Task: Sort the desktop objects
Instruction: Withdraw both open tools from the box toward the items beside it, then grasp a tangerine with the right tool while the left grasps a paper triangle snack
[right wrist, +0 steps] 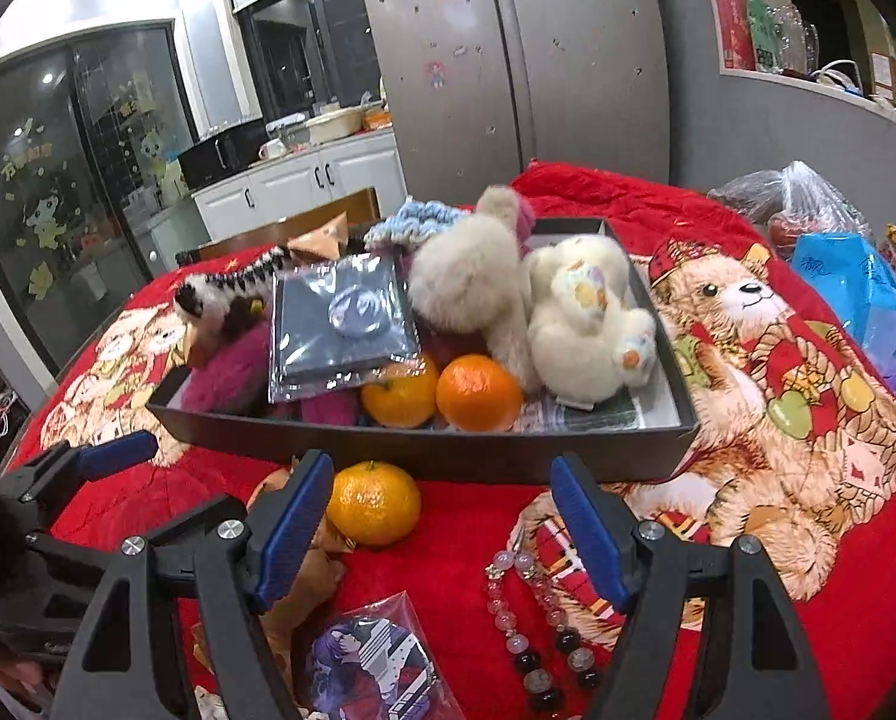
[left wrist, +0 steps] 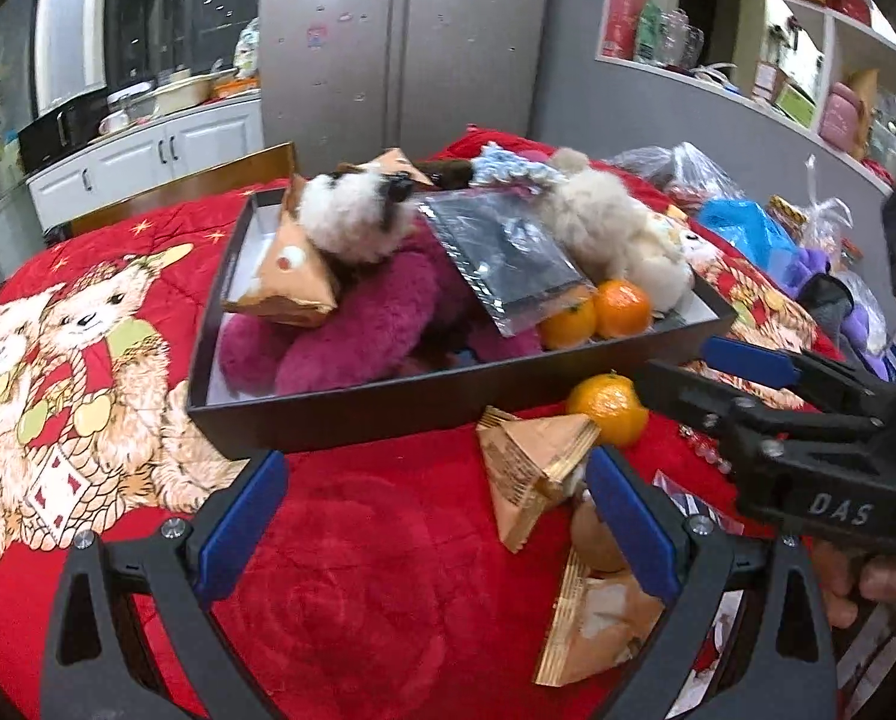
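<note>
A black tray [left wrist: 351, 414] [right wrist: 423, 450] on the red blanket holds plush toys, a silver bag [left wrist: 508, 258] [right wrist: 339, 324], a tan paper packet [left wrist: 291, 276] and two oranges [left wrist: 595, 312] [right wrist: 478, 393]. A loose orange [left wrist: 610, 408] [right wrist: 374, 503] lies in front of the tray. Two tan packets [left wrist: 535, 480] [left wrist: 598, 624] lie near it. My left gripper [left wrist: 435, 534] is open and empty, low over the blanket. My right gripper [right wrist: 441, 534] is open and empty, just right of the loose orange; it also shows in the left wrist view [left wrist: 694, 372].
A bead bracelet [right wrist: 532, 618] and a round badge in a clear sleeve [right wrist: 369, 666] lie in front of the right gripper. Plastic bags [right wrist: 850, 282] crowd the table's right side. A fridge and kitchen counter stand behind.
</note>
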`<move>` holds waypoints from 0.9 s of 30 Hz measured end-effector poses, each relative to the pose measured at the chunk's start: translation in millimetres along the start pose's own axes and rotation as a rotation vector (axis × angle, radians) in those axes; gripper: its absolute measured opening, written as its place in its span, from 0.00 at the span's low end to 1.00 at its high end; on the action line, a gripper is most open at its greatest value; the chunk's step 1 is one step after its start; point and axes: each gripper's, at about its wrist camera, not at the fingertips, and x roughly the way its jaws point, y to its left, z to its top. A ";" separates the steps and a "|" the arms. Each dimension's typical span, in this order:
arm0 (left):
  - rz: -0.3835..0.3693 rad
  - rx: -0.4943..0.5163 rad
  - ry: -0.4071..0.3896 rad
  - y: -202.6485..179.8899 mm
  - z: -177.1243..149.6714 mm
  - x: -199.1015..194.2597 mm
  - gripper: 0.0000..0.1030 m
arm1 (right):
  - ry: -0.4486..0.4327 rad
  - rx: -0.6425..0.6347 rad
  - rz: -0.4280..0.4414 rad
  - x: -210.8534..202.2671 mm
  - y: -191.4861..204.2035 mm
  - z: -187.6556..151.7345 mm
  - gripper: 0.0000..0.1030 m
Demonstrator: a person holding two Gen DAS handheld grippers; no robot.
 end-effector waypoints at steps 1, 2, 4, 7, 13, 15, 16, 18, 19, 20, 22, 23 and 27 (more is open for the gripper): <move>0.003 0.009 0.003 -2.1 0.5 0.6 0.98 | 0.009 -0.005 0.004 1.9 1.1 -0.8 0.75; 0.005 0.020 0.001 -3.9 0.3 1.8 0.98 | 0.016 -0.008 0.008 3.1 1.6 -1.6 0.75; 0.010 0.027 0.004 -4.7 0.5 5.2 0.98 | 0.032 -0.012 0.020 6.7 3.6 -3.2 0.75; -0.002 0.022 0.030 -2.6 2.2 12.2 0.98 | 0.061 0.007 0.052 13.5 4.4 -3.9 0.75; 0.003 0.028 0.067 0.5 4.8 23.5 0.98 | 0.140 0.077 0.099 31.4 -2.9 -5.5 0.75; -0.004 0.015 0.077 3.8 4.8 26.9 1.00 | 0.151 0.089 0.110 36.0 -4.0 -6.5 0.75; -0.006 0.007 0.090 5.4 4.6 29.3 1.00 | 0.147 0.081 0.106 36.4 -2.3 -6.2 0.75; -0.032 -0.010 0.120 8.6 3.4 35.2 1.00 | 0.154 0.070 0.093 38.6 1.2 -5.8 0.75; -0.045 -0.025 0.127 11.3 3.0 36.4 1.00 | 0.153 0.063 0.082 39.3 3.5 -6.0 0.75; -0.049 -0.029 0.129 12.3 2.3 36.8 1.00 | 0.153 0.055 0.071 40.2 6.1 -6.1 0.75; -0.049 -0.029 0.129 12.8 2.6 37.1 1.00 | 0.156 0.057 0.064 42.2 7.9 -5.2 0.75; -0.048 -0.025 0.128 12.4 2.7 37.1 1.00 | 0.156 0.054 0.064 42.8 8.9 -4.9 0.74; -0.063 -0.011 0.120 10.5 1.4 35.7 0.92 | 0.156 0.050 0.085 44.0 10.0 -4.4 0.60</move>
